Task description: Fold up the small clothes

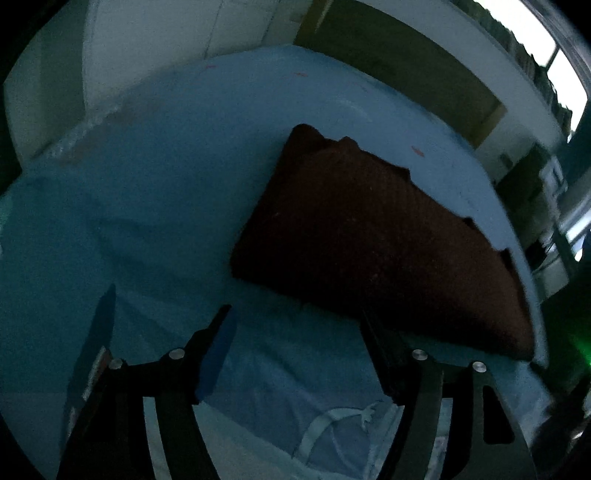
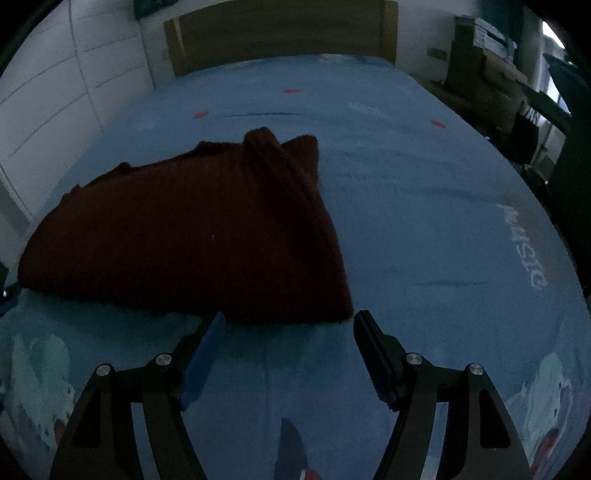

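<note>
A dark maroon knit garment lies flat and folded on the blue bedsheet. It also shows in the right wrist view, with a rolled fold along its right side. My left gripper is open and empty, at the garment's near edge; its right finger tip overlaps that edge. My right gripper is open and empty, just short of the garment's near right corner.
The bed has a wooden headboard at the far end. White cupboard doors stand to the left. Boxes and furniture stand to the right. The sheet bears printed white lettering.
</note>
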The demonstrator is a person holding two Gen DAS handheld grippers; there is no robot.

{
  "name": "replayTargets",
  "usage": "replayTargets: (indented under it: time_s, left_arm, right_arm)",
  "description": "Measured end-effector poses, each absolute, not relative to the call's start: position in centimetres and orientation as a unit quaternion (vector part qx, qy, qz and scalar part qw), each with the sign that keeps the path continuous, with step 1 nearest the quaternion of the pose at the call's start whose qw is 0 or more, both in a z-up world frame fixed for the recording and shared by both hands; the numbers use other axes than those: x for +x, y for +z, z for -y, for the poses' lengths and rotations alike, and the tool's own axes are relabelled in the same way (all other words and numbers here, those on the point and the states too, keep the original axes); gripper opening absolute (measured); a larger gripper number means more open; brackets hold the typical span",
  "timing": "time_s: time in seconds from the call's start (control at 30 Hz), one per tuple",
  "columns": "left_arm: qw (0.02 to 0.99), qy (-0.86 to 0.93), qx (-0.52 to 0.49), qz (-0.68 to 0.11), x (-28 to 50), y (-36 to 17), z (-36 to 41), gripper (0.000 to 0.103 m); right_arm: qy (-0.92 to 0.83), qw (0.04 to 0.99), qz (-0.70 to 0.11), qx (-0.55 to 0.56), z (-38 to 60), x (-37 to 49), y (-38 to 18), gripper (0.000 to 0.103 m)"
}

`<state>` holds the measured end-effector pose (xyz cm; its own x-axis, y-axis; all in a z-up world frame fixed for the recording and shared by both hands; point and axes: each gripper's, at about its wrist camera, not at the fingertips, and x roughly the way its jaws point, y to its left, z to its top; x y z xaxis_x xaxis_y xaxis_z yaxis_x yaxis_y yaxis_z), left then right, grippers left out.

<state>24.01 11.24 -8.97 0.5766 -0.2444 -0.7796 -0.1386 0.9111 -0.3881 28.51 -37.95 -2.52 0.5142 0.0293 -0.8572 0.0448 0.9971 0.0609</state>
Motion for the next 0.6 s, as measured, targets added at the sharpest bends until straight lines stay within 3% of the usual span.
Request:
replayTargets:
  time_s: [0.6]
  left_arm:
    - [0.809, -0.098, -0.406, -0.413, 26.7, -11.8, -12.6, 0.071]
  right_arm:
    - [0.004, 0.859, -0.507, 0.077, 38.0, 25.3, -4.1, 0.074]
